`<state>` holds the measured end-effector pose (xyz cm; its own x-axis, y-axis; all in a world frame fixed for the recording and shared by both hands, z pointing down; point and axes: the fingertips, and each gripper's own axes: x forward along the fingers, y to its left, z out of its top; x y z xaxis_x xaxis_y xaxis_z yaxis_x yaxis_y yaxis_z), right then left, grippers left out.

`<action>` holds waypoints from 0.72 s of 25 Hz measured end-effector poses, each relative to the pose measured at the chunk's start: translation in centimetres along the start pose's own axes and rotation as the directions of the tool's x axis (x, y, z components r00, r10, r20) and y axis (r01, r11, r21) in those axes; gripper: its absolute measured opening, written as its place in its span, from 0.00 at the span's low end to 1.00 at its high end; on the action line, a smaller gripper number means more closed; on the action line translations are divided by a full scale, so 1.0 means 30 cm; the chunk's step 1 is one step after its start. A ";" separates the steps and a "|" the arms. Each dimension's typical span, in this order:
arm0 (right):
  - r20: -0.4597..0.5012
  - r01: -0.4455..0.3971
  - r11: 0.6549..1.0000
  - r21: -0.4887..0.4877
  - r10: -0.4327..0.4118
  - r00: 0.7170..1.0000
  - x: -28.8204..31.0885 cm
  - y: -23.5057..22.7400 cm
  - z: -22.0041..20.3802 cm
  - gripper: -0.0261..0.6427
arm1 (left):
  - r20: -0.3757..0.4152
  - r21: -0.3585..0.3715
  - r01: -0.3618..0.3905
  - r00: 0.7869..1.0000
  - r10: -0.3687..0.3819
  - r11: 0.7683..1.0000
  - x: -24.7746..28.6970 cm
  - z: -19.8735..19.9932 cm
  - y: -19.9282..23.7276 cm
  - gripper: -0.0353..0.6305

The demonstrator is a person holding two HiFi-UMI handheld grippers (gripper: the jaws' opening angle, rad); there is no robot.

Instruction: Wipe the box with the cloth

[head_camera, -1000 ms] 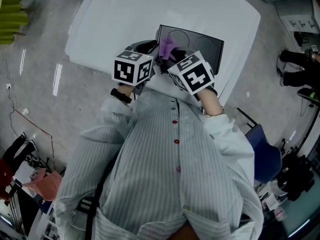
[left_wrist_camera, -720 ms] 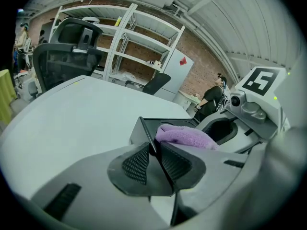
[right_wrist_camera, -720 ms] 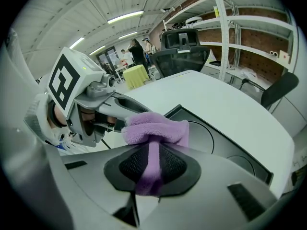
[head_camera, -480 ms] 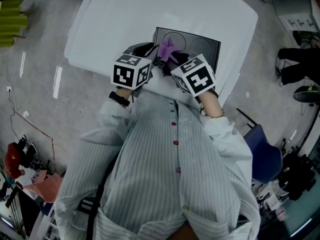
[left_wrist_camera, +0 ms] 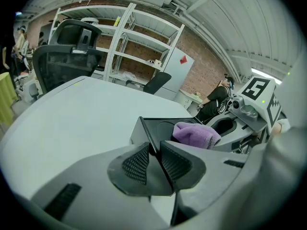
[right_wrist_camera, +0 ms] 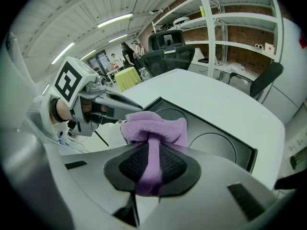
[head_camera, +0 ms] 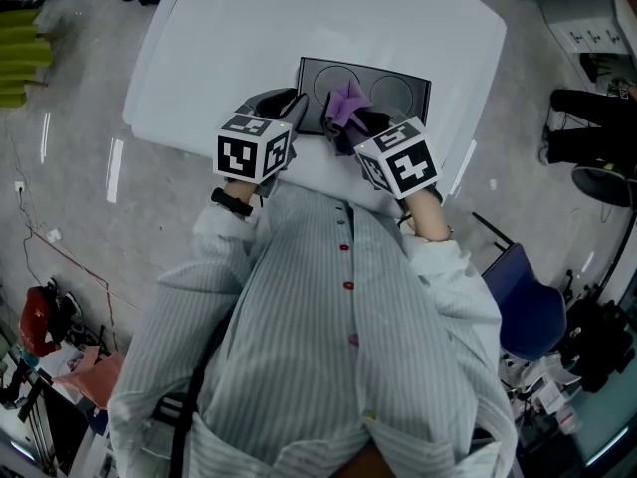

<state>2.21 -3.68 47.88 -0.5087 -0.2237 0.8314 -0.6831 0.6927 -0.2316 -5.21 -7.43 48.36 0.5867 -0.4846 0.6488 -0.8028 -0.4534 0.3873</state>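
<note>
Box [head_camera: 403, 94] flat, black; fuzzy purple cloth [right_wrist_camera: 154, 126] in right gripper [right_wrist_camera: 151, 165].

Lilac-purple cloth [right_wrist_camera: 153, 128]. Matte black box [head_camera: 396, 96], two circle outlines on top. White tabletop [head_camera: 259, 38]. Grey left hand-held gripper [left_wrist_camera: 154, 150] and right hand-held gripper [right_wrist_camera: 152, 161]; black mesh-patterned pads [left_wrist_camera: 136, 163], black-and-white marker cubes [head_camera: 252, 149]. Pale shirt [head_camera: 338, 357], fine stripes, red buttons.
</note>
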 end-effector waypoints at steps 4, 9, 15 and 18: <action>-0.005 0.018 1.000 0.018 -0.018 1.000 -0.029 -0.031 -0.030 0.14 | -0.004 0.005 0.000 1.000 0.000 1.000 -0.001 0.001 -0.004 0.16; -0.017 0.051 0.998 0.042 -0.050 0.999 -0.068 -0.079 -0.074 0.14 | -0.008 0.009 0.001 1.000 -0.001 1.000 -0.001 0.001 -0.007 0.16; -0.031 0.097 0.992 0.081 -0.094 0.995 -0.130 -0.151 -0.133 0.14 | -0.015 0.017 0.003 1.000 -0.003 1.000 0.004 0.008 -0.014 0.16; -0.039 0.120 0.988 0.094 -0.117 0.992 -0.152 -0.179 -0.157 0.14 | -0.018 0.019 0.004 1.000 -0.004 1.000 0.005 0.010 -0.014 0.16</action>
<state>10.67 -3.15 47.69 -0.4043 -0.2764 0.8719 -0.7857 0.5929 -0.1764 -4.75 -7.53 48.10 0.5879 -0.4692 0.6589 -0.7981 -0.4693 0.3779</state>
